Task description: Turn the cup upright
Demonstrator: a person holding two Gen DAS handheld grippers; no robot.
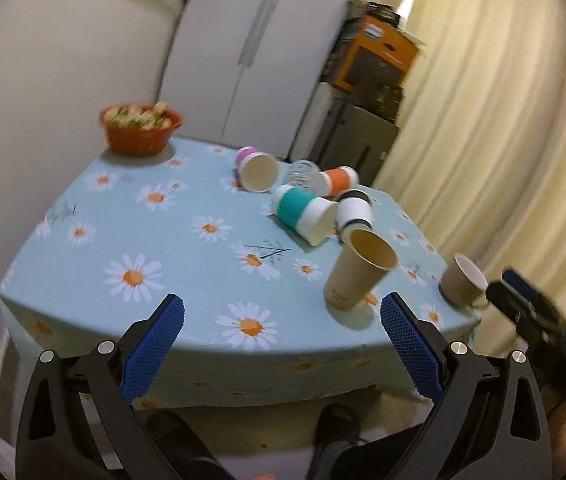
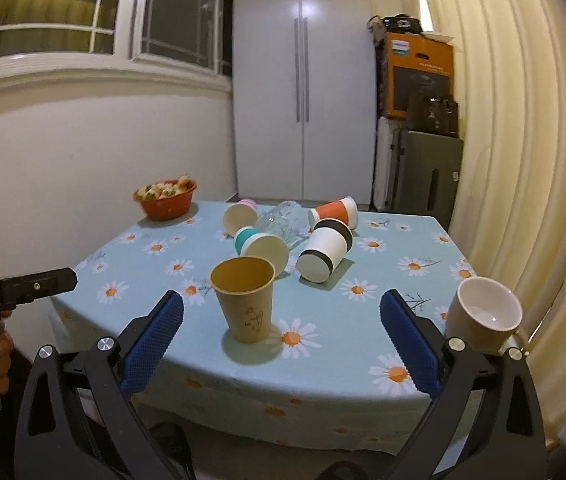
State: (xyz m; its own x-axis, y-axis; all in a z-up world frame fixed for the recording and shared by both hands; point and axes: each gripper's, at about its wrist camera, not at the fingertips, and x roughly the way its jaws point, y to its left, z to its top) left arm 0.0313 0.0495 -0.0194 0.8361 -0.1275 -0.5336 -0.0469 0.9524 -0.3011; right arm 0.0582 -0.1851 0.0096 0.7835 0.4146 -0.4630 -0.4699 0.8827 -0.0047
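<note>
- The left gripper (image 1: 282, 334) is held off the near edge of the table (image 1: 187, 264), its blue-padded jaws spread wide with nothing between them.
- The right gripper (image 2: 281, 334) is likewise spread wide and holds nothing; it too sits short of the table's near edge.
- The brown paper cup (image 2: 243, 298) stands upright on the daisy-print cloth near the front edge, mouth up, and nothing can be seen inside it. In the right wrist view it appears between the two pads but beyond them, untouched.
- A beige mug (image 2: 485, 314) with a white interior stands at the front right corner of the table, tilted in the fisheye view; the inside looks bare.
- Behind the brown cup a cluster of cups lies on its side: a teal-sleeved cup (image 1: 305, 214) with its mouth toward the front, a black-banded white cup (image 2: 325, 254) just right of it, an orange-sleeved cup (image 2: 335, 212) farther back, and a pink-based cup (image 1: 257, 168) with its pale open mouth facing the cameras.
- A clear glass (image 2: 283, 220) lies on its side among them, between the pink and orange cups.
- An orange bowl (image 2: 165, 200) at the far left corner is heaped with small mixed items, too blurred to identify.
</note>
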